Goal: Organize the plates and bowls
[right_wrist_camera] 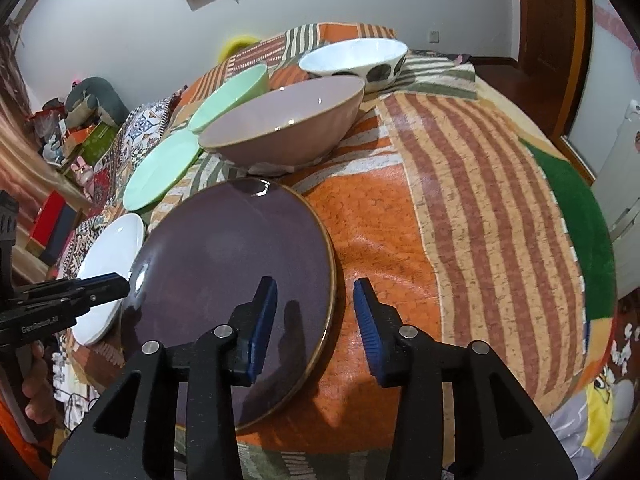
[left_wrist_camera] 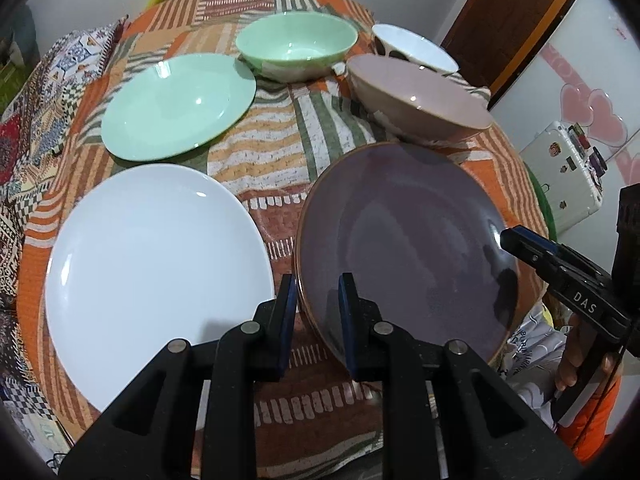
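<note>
Left wrist view: the left gripper (left_wrist_camera: 318, 284) is seen at the near-left rim of the purple plate (left_wrist_camera: 408, 240). One pad is set outside the rim and the other over the plate's inside; the jaws are nearly together and clamped on that rim. The plate's near edge looks tipped up off the cloth (left_wrist_camera: 260, 152).

Just beside it to the left, a white plate (left_wrist_camera: 160, 272) is laid flat, apart from the purple one. A green plate (left_wrist_camera: 180, 106) is placed behind the white plate. A green bowl (left_wrist_camera: 296, 48) is set upright at the back, just beside the green plate. A pink bowl (left_wrist_camera: 420, 96) is found right behind the purple plate, leaning on bunched cloth. A spotted bowl (left_wrist_camera: 416, 48) is partly hidden behind the pink one. The right gripper (left_wrist_camera: 508, 240) is seen at the purple plate's right edge.

In the right wrist view, the right gripper's jaws are held apart. The plate's right rim is straddled: one pad is over the plate and the other over bare cloth. No pad is pressed on the rim.
</note>
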